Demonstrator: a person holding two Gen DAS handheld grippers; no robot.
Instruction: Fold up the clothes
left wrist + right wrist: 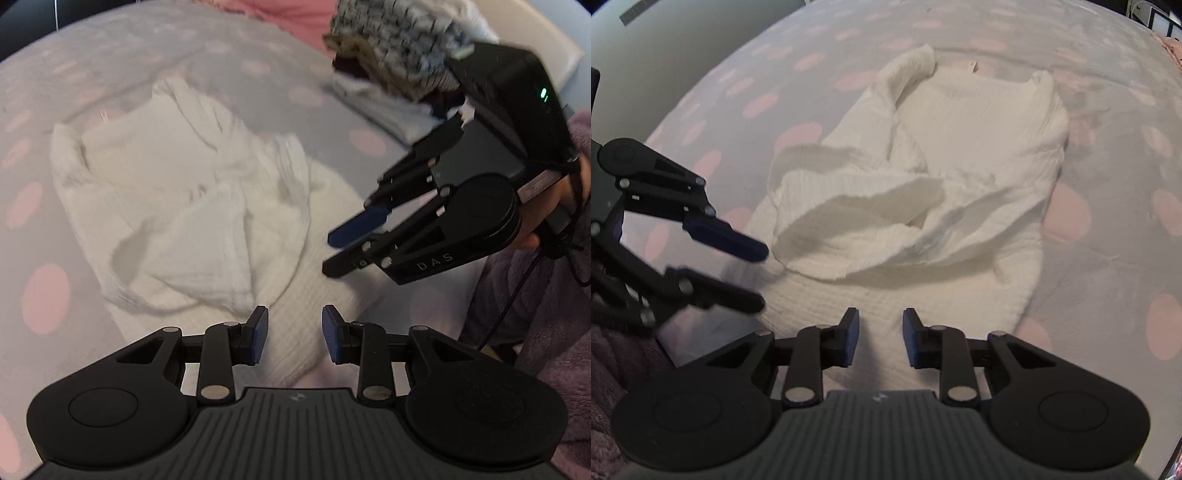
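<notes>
Two grippers hang over a white garment [923, 192] that lies crumpled on a bed. The garment is of a soft ribbed or waffle knit, with thick rolled edges and loose folds heaped in its middle; its near part lies flat and reaches almost under both tools. A small tag [973, 67] shows at its far edge, too small to read. The bed sheet [1108, 122] under it is pale grey, smooth, with round pink dots.

The left gripper [294, 334] is of matte black plastic with dark blue pads, and its base is a grey ribbed plate. Its fingers stand apart with a clear gap, and only the white knit shows between them; they grip nothing. The right gripper [880, 338] is of the same make, its fingers also apart and empty, just above the near hem of the garment.

From the left wrist view the right gripper is seen from the side, tilted down toward the cloth, with the letters "DAS" on its black body and a small green light [543, 93] on its housing. Behind it, a pile of clothes [399, 48] is stacked on the bed, the top piece a coarse grey-and-white knit. A fuzzy purple sleeve [546, 314] fills the right edge.
</notes>
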